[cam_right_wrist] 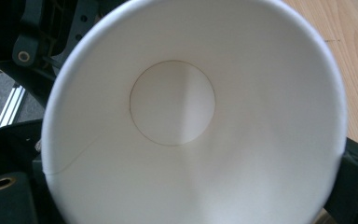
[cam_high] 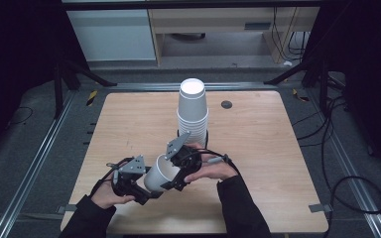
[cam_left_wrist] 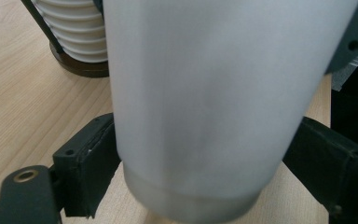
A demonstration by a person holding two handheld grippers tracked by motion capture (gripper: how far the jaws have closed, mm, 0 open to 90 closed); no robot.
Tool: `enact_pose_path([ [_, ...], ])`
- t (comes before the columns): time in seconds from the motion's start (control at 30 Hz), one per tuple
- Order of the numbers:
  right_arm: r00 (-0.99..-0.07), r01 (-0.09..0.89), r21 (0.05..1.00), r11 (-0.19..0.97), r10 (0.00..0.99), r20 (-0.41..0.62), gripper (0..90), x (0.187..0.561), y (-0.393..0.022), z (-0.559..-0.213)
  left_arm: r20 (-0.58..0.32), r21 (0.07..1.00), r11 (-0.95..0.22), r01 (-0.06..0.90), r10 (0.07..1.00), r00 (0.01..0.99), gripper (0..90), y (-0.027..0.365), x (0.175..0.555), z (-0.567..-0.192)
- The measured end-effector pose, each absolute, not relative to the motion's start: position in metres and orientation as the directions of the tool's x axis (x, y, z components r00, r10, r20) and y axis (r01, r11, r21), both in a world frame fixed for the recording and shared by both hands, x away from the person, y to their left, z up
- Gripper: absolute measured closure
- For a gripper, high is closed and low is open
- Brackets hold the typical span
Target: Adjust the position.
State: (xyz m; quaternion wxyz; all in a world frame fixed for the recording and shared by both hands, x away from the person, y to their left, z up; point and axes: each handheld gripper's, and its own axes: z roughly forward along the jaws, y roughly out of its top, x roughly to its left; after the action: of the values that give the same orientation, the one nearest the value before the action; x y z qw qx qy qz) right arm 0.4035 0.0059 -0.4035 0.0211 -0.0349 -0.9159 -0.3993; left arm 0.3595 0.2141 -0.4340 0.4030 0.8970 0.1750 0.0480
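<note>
While a single white paper cup [cam_high: 161,173] is held tipped above the near part of the wooden table [cam_high: 273,163], both grippers are closed on it. The left gripper [cam_high: 146,191] is clamped across the lower body near the base, one black jaw pressed to each side of the wall, as seen in the left gripper view [cam_left_wrist: 200,116]. The right gripper [cam_high: 178,173] is set at the rim end, and its jaws are seen flanking the open mouth [cam_right_wrist: 191,116]; a grip on the rim is judged likely, though contact is not plainly shown. The cup's long axis is tilted, base toward the near left, mouth toward the far right. Nothing is seen inside it. Farther back, at the table's middle, a stack of inverted cups [cam_high: 193,111] is stood on a dark round base [cam_left_wrist: 81,67]. The stack is nearer the right hand [cam_high: 213,171].
</note>
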Motion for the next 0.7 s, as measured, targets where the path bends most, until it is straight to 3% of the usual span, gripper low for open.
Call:
enact_pose_path([
  [0.27,-0.997,0.071,0.731,0.679,0.035,0.064,7.7,0.4027,0.0152,-0.4045,-0.044,0.737,-0.616,0.278,0.367,0.929,21.8,0.2151,0.3596,-0.4343],
  [0.7,-0.997,0.072,0.741,0.668,0.035,0.066,5.1,0.4025,0.0139,-0.4049,-0.054,0.746,-0.606,0.276,0.359,0.932,22.9,0.216,0.3596,-0.4341],
])
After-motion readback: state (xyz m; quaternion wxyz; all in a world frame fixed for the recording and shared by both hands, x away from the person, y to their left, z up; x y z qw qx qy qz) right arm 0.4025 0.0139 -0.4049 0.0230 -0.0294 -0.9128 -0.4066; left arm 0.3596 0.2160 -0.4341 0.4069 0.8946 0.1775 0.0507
